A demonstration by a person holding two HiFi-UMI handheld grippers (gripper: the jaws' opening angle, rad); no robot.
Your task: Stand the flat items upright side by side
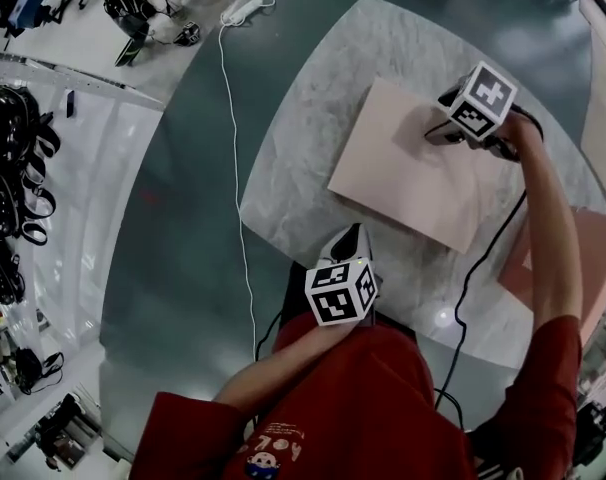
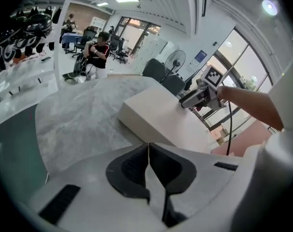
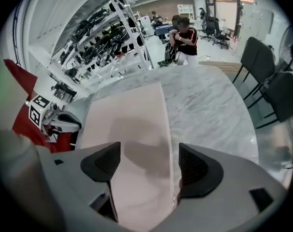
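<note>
A large pale pink flat board [image 1: 408, 173] lies flat on the round marble table [image 1: 303, 138]. My right gripper [image 1: 446, 126] hangs over the board's far right part and points steeply down. In the right gripper view its jaws [image 3: 147, 164] stand open over the board [image 3: 127, 124], whose right edge runs between them, and the pads touch nothing. My left gripper [image 1: 349, 236] sits at the table's near edge, just short of the board's near corner. Its jaws [image 2: 149, 153] are shut with nothing between them. A second pink flat item [image 1: 573, 253] lies at the right, partly hidden by my right arm.
A white cable [image 1: 233, 168] trails across the floor left of the table. White shelves of dark gear [image 1: 13, 168] line the left side. Dark chairs [image 3: 267, 76] stand beyond the table, and a person [image 3: 183, 37] stands far back in the room.
</note>
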